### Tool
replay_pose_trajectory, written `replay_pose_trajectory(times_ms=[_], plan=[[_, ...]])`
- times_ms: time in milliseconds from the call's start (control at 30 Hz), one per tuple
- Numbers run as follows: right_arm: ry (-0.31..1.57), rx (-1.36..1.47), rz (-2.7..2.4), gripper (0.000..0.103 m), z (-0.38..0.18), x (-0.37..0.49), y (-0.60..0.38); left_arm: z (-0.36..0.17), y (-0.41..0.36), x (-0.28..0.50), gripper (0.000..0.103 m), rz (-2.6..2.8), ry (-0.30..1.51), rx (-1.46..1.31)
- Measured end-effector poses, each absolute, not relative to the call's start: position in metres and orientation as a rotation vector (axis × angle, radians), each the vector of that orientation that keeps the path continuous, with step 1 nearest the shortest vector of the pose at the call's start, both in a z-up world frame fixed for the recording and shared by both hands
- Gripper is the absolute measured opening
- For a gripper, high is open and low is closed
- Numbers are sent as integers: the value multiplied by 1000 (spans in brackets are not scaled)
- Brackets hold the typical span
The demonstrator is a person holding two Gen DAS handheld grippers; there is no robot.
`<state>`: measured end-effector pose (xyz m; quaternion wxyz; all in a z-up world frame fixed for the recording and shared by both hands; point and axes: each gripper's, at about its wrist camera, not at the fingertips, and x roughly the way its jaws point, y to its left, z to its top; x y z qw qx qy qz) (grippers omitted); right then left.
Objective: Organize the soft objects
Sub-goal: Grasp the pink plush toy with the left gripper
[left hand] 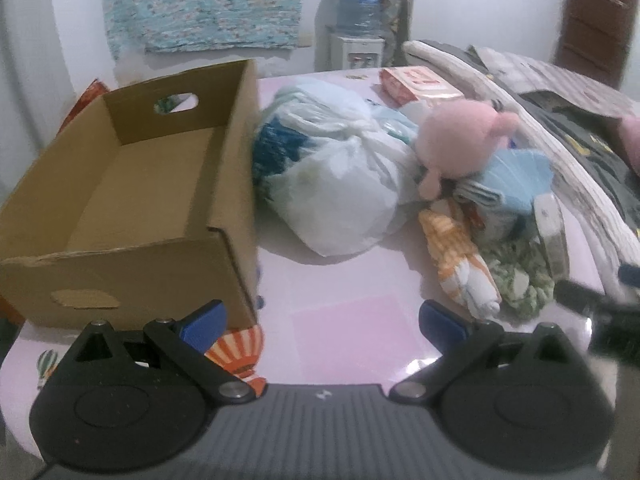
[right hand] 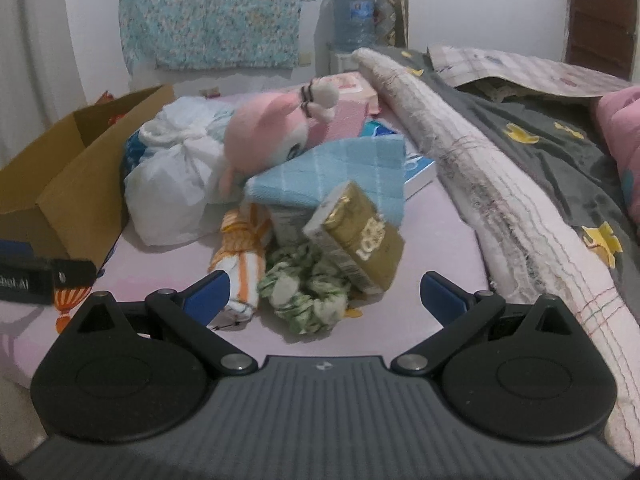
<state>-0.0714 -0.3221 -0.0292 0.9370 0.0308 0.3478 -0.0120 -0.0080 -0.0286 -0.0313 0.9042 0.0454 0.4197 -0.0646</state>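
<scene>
Clearly both grippers, left gripper (left hand: 322, 322) and right gripper (right hand: 324, 294), hold fingers apart, empty; grabbing the green scrunchie (right hand: 306, 298) may topple the gold carton (right hand: 356, 238) leaning above it.

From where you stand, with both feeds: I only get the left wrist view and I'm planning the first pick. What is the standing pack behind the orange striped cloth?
Observer: A gold tissue pack, tilted, leaning over the green scrunchie.
Operator: Is the right gripper holding anything?
Observer: No. The right gripper is open, with the scrunchie just ahead between its fingers.
Operator: Does the pink plush have a face I can't see?
Observer: Yes, the pink plush faces the right camera, one blue eye showing.
</scene>
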Motion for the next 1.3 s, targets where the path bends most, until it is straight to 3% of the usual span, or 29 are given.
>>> replay_pose_trajectory(times_ms=[233,533,967,1067,1167,1300], plan=[[627,136,-43,102,-24,-65,-350,-36,-42,0,103,-276,837,34],[519,286,-39,102,-18,-38,-387,7,-78,50,103,-373,718,12],[524,427,-44,102,-43,-5,-424,-16,-162,116,102,-373,689,252],[527,445,-49,102,-48,-3,-428,-27,-173,131,95,-381,727,275],[532,460,-53,102,-54,-2,-432,-34,-173,142,81,-370,771,259],[526,468,-52,102,-56,-3,-435,-31,-159,142,78,-380,780,167]])
